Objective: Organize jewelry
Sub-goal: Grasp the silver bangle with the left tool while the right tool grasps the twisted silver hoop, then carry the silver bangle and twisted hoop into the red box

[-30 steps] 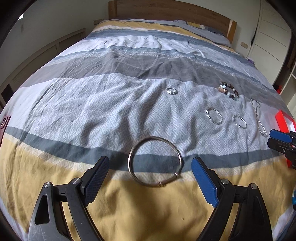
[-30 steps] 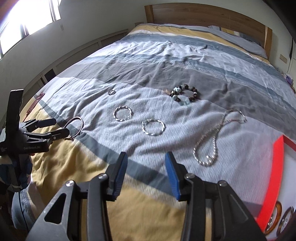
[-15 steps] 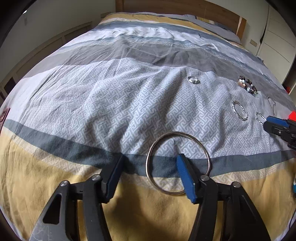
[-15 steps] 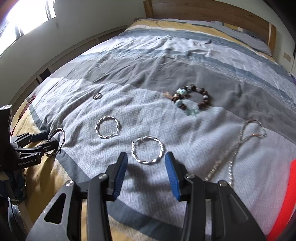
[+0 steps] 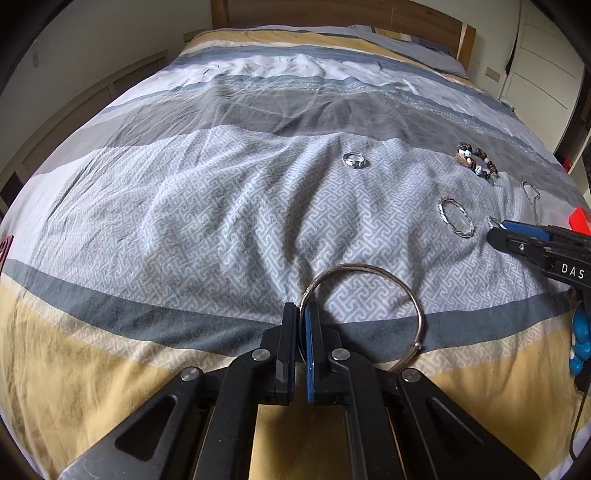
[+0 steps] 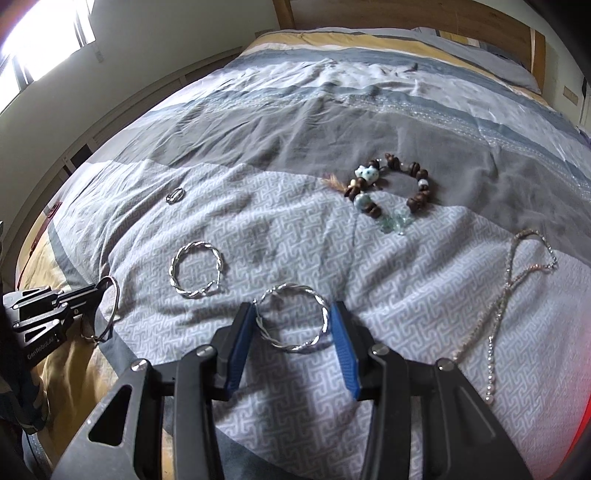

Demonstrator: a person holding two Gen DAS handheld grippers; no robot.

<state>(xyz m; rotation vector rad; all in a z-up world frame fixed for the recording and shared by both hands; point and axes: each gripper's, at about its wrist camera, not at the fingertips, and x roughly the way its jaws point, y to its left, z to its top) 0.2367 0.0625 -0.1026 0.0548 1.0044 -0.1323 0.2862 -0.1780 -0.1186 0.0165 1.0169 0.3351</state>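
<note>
My left gripper is shut on the left rim of a large plain silver bangle, which lies on the bedspread; it also shows in the right wrist view. My right gripper is open, its fingers on either side of a twisted silver hoop on the bed. A second twisted hoop, a small ring, a brown beaded bracelet and a silver chain necklace lie on the bedspread.
The striped grey, white and yellow bedspread covers the whole bed. A wooden headboard stands at the far end. A red tray edge shows at the right. White cabinets stand at the far right.
My left gripper has shut on the bangle's left rim. My right gripper has moved forward and down, so the twisted hoop now lies between its open fingers.
</note>
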